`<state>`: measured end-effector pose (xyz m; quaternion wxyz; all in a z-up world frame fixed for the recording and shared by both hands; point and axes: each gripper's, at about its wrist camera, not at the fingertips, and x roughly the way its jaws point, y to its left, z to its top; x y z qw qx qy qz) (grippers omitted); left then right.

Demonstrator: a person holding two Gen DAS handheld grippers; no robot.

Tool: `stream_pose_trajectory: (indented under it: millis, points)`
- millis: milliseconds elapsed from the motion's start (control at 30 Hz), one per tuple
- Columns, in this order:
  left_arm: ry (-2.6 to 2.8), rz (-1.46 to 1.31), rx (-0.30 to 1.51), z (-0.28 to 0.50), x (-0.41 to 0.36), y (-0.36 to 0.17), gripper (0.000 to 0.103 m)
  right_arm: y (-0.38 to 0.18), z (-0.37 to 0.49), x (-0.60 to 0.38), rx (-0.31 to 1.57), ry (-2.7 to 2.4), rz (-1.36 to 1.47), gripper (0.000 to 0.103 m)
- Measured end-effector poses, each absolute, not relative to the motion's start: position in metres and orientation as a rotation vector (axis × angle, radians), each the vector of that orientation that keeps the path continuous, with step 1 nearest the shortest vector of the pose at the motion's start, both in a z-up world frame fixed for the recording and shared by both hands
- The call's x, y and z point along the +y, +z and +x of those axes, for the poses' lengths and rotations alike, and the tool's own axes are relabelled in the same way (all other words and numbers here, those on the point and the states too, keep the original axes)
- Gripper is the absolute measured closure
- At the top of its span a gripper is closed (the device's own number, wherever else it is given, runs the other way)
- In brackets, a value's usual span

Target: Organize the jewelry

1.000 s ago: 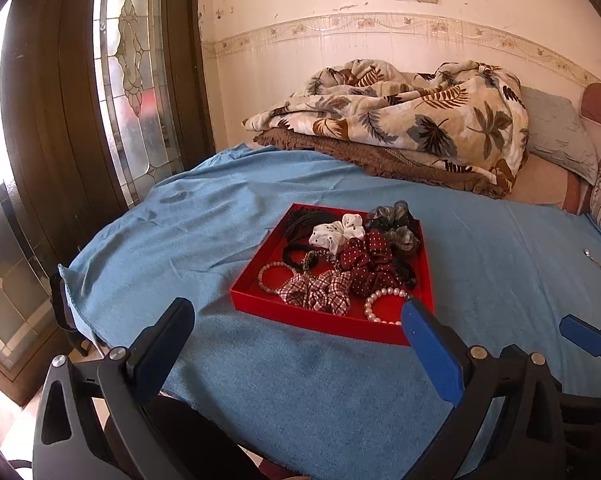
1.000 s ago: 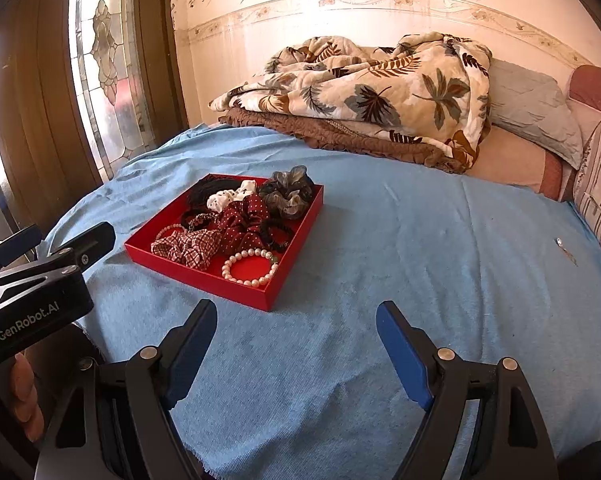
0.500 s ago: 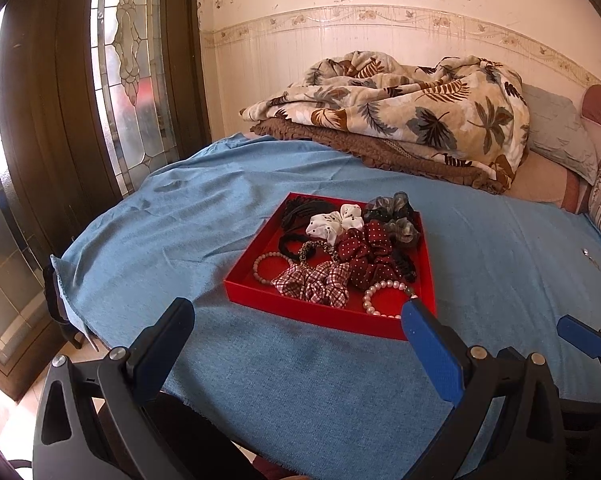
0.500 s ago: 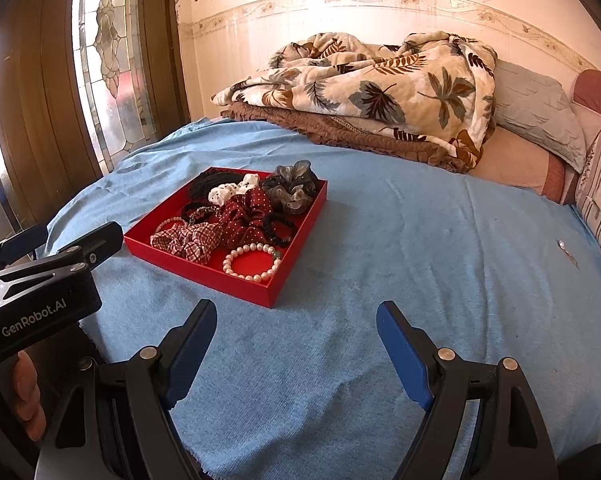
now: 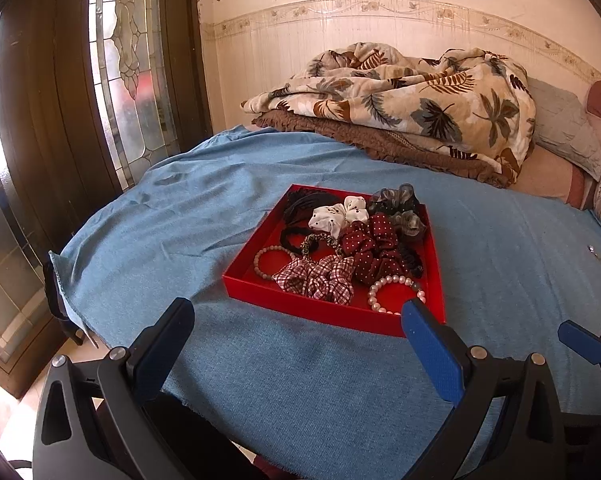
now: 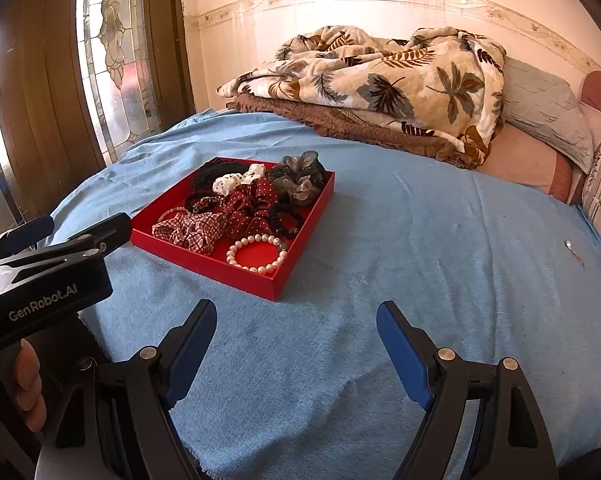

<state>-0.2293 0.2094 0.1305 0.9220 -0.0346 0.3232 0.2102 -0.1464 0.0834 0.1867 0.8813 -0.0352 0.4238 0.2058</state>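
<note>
A red tray [image 5: 324, 308] [image 6: 204, 254] sits on the blue bedcover. It holds a white pearl bracelet [image 5: 394, 281] [image 6: 256, 254], a pinkish bead bracelet [image 5: 269, 254], a checked scrunchie [image 5: 316, 278] [image 6: 190, 230], a dark red dotted scrunchie [image 5: 374, 246] [image 6: 250, 204], a white scrunchie [image 5: 338, 214], a grey scrunchie [image 5: 400, 204] [image 6: 298, 176] and black hair ties [image 5: 304, 202]. My left gripper [image 5: 296, 324] is open and empty, just in front of the tray. My right gripper [image 6: 296, 326] is open and empty, in front and right of the tray.
A leaf-print blanket [image 5: 412, 96] on a brown one lies at the back with pillows [image 6: 548, 116] to the right. A stained-glass door [image 5: 132, 80] stands left. The bed edge [image 5: 66, 300] falls away at left. A small metal item [image 6: 572, 250] lies far right.
Both grippers have moved forward, closer to the tray, which now looks larger in both views. Both stay open and empty.
</note>
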Motion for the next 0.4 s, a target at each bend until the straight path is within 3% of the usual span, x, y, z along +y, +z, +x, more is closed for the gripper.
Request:
stream_pose_trajectory:
  millis: [400]
  points:
    - [0.453,-0.037,0.656,-0.208,0.210,0.135,0.000,0.178,-0.138,0.080,0.907,0.422,-0.062,0.017]
